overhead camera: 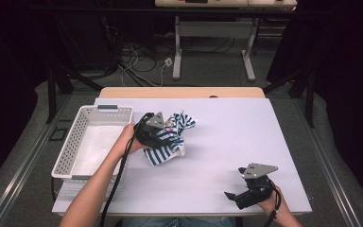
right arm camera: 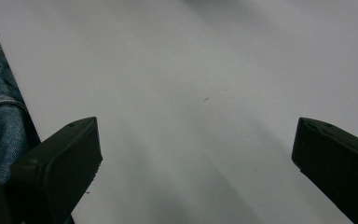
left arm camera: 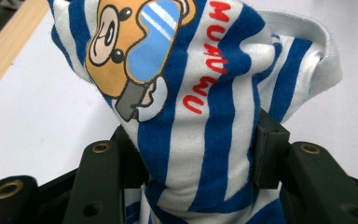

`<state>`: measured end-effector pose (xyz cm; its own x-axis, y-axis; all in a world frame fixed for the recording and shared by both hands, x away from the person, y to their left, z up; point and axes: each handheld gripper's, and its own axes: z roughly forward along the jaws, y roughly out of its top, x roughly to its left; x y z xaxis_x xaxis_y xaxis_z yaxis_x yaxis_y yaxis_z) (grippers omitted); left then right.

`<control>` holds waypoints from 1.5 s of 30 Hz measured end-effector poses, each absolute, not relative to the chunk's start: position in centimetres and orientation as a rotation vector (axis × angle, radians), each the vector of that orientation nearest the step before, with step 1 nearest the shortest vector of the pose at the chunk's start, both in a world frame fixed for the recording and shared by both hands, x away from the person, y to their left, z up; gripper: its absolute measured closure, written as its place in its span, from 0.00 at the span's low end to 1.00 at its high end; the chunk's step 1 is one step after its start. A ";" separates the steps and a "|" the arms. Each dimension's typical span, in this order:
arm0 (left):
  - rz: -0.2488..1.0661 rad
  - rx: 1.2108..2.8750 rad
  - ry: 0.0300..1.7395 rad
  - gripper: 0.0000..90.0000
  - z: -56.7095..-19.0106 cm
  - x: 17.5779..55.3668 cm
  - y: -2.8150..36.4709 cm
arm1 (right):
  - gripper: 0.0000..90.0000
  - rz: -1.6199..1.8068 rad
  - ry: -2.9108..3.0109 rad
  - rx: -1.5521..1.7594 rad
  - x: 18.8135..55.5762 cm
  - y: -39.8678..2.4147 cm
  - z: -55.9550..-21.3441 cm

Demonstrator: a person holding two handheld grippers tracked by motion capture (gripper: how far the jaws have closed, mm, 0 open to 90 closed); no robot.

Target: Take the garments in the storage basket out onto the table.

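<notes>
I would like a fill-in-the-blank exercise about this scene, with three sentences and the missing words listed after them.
1. The left gripper is shut on a striped ____.
2. The white basket has ____ inside it.
3. The jaws of the right gripper stand ____, with bare table between them.

Missing words: cloth; nothing; open

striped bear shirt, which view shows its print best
The left gripper view: the striped bear shirt is close up there, clamped between the jaws, with the bear picture and red letters sharp. The high view shows it small and bunched at the left gripper, beside the white basket, print unreadable.
</notes>
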<state>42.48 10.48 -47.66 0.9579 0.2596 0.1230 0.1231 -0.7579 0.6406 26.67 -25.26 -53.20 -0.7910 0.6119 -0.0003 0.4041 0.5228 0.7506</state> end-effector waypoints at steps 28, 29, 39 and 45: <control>0.217 2.559 0.306 0.39 -50.5 42.6 6.5 | 0.01 1.132 2.501 0.850 26.7 -25.2 -53.2; 0.228 2.558 0.327 0.34 -50.5 42.6 6.5 | 0.01 1.142 2.497 0.849 26.7 -25.2 -53.3; 0.231 2.505 0.427 0.12 -49.0 41.8 7.9 | 0.01 1.131 2.496 0.852 26.7 -25.2 -53.2; 0.257 2.482 0.487 0.04 -48.0 40.8 9.1 | 0.01 1.131 2.500 0.847 26.7 -25.2 -53.2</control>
